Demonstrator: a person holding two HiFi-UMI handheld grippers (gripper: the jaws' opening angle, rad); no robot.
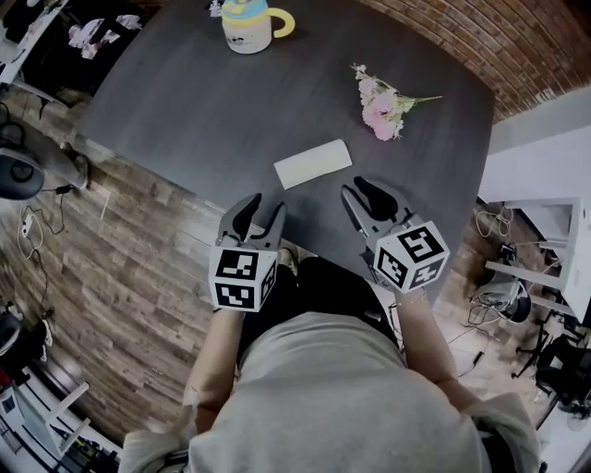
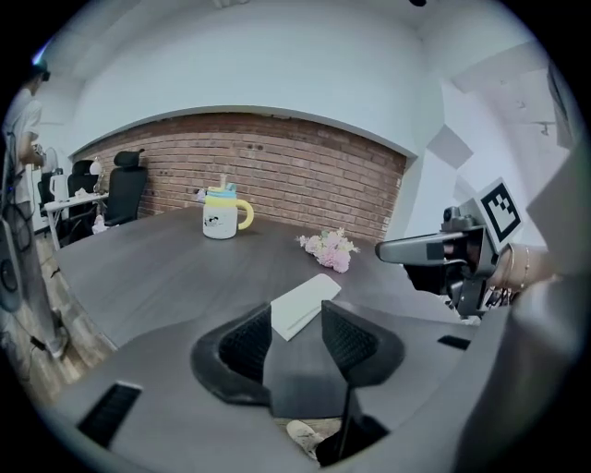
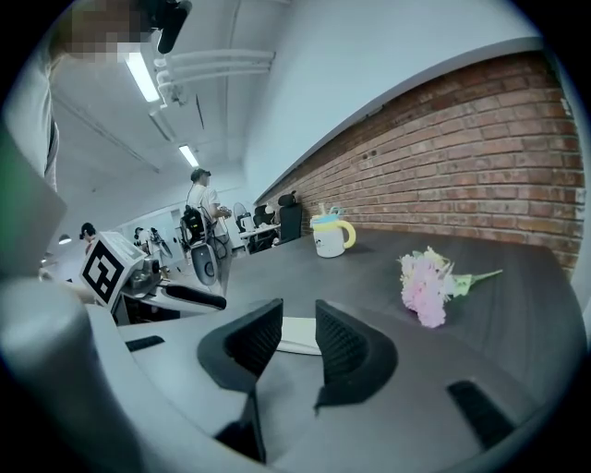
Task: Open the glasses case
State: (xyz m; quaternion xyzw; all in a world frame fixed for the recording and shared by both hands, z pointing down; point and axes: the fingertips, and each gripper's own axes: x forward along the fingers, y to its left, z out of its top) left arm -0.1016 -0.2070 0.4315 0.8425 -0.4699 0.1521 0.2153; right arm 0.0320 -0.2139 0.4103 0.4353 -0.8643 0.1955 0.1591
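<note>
The white glasses case (image 1: 313, 163) lies shut and flat on the dark table (image 1: 185, 102), near its front edge. Both grippers hover just short of it, one on each side. My left gripper (image 1: 263, 208) points at the case's near left end, with its jaws apart and nothing between them. In the left gripper view the case (image 2: 314, 291) shows beyond the open left gripper (image 2: 295, 312). My right gripper (image 1: 363, 189) is off the case's right end, also open and empty. In the right gripper view the case (image 3: 294, 334) lies past the right gripper (image 3: 298, 314).
A white cup with a yellow handle (image 1: 247, 23) stands at the table's far side. A bunch of pink flowers (image 1: 383, 106) lies to the right behind the case. Office chairs and a person (image 3: 199, 199) are far off past the table.
</note>
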